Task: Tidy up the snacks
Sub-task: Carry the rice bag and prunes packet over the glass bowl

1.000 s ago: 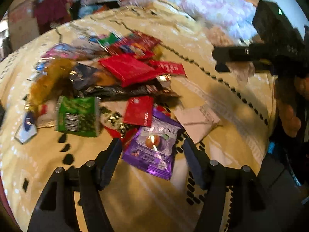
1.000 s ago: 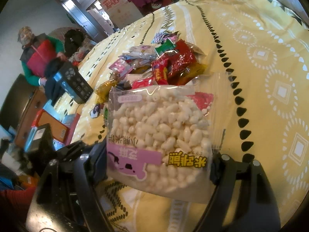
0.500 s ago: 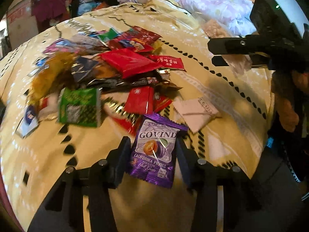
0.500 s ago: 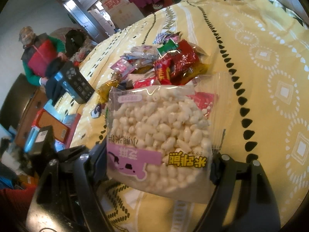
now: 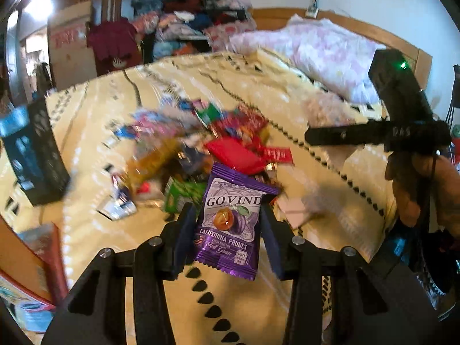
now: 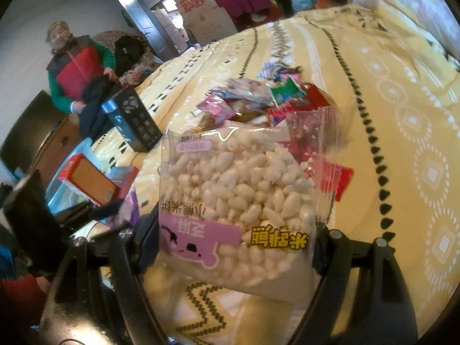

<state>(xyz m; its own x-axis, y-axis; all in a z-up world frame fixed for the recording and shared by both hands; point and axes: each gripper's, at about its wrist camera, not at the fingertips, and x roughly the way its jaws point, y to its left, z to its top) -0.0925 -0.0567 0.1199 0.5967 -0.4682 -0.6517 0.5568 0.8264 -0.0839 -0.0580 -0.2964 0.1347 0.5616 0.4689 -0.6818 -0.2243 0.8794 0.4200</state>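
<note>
My left gripper (image 5: pixel 227 230) is shut on a purple prune packet (image 5: pixel 230 224) and holds it lifted above the yellow bedspread (image 5: pixel 287 92). Behind it lies a blurred pile of snack packets (image 5: pixel 218 143), red, green and blue. My right gripper (image 6: pixel 233 230) is shut on a clear bag of white puffed rice snacks (image 6: pixel 238 195) with a purple label, held above the bed. The right gripper also shows in the left wrist view (image 5: pixel 373 135) at the right, held by a hand. The snack pile (image 6: pixel 258 103) lies beyond the rice bag.
A black and blue box (image 5: pixel 34 149) stands on the bed's left side, also in the right wrist view (image 6: pixel 132 118). Orange and red boxes (image 6: pixel 89 181) lie in a bin beside the bed. A person (image 6: pixel 74 66) stands far left. A pink quilt (image 5: pixel 316 49) lies at the headboard.
My left gripper closed on the purple prune packet and lifted it off the bed, tilting the view upward. The right gripper kept holding the rice bag and shifted slightly.
</note>
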